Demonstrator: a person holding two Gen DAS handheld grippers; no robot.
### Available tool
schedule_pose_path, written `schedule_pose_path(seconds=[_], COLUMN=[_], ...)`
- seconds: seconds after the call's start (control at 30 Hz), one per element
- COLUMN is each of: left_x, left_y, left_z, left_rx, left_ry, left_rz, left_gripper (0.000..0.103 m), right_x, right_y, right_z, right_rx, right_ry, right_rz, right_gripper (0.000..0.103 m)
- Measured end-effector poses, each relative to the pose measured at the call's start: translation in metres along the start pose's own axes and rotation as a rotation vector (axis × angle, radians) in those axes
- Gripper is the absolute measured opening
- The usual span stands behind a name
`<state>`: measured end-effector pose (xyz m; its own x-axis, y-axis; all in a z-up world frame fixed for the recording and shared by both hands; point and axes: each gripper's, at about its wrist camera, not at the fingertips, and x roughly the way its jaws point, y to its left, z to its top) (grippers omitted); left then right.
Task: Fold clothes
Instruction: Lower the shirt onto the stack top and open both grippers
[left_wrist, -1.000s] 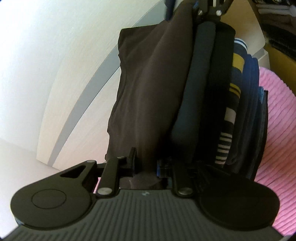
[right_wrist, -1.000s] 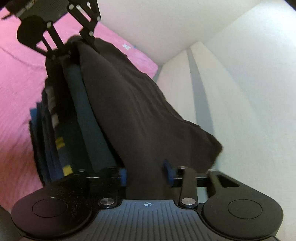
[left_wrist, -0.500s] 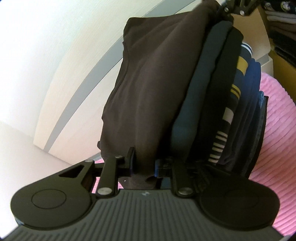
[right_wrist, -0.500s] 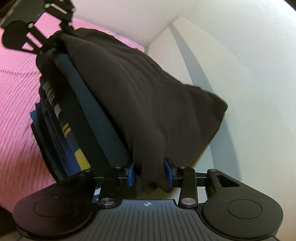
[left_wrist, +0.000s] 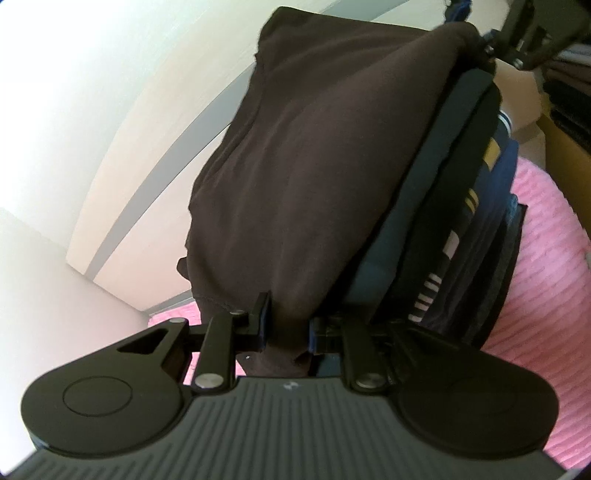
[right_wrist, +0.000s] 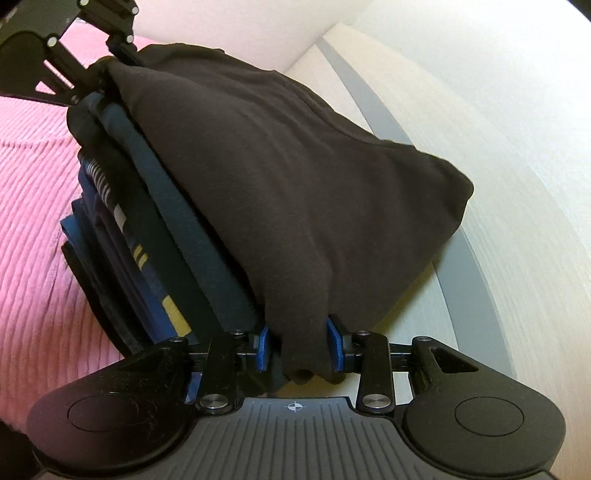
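Tilted further over since a second ago, sagging lower onto the pile. Left gripper (left_wrist: 286, 326) pinched tight on a bunched corner of the dark brown soft cotton garment (left_wrist: 314, 177); right gripper (right_wrist: 298, 349) clamped likewise on the opposite corner. Draped over the stack of folded navy and striped clothes (right_wrist: 147, 254) on the pink ribbed bedspread (right_wrist: 33, 206). Light, limp, no stiffness; best gripped at corners. No containers in sight.
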<state>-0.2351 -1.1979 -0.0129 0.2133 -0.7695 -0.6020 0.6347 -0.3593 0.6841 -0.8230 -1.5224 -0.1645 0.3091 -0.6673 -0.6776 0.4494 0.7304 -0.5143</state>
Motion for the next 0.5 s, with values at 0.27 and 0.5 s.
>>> schedule_pose_path(seconds=[0.27,0.5], left_x=[0.000,0.004], left_y=[-0.007,0.009], left_z=[0.057,0.125], left_rx=[-0.130,-0.486], left_ry=[0.000,-0.164], left_rz=[-0.078,-0.157], left_gripper=[0.024,0.025], right_x=[0.017,0.022], right_y=[-0.010,-0.017], right_z=[-0.006,-0.008], right_rx=[0.002,0.025], right_ry=[0.016,0.012], right_rz=[-0.003,-0.017], right_gripper=[0.036,0.036])
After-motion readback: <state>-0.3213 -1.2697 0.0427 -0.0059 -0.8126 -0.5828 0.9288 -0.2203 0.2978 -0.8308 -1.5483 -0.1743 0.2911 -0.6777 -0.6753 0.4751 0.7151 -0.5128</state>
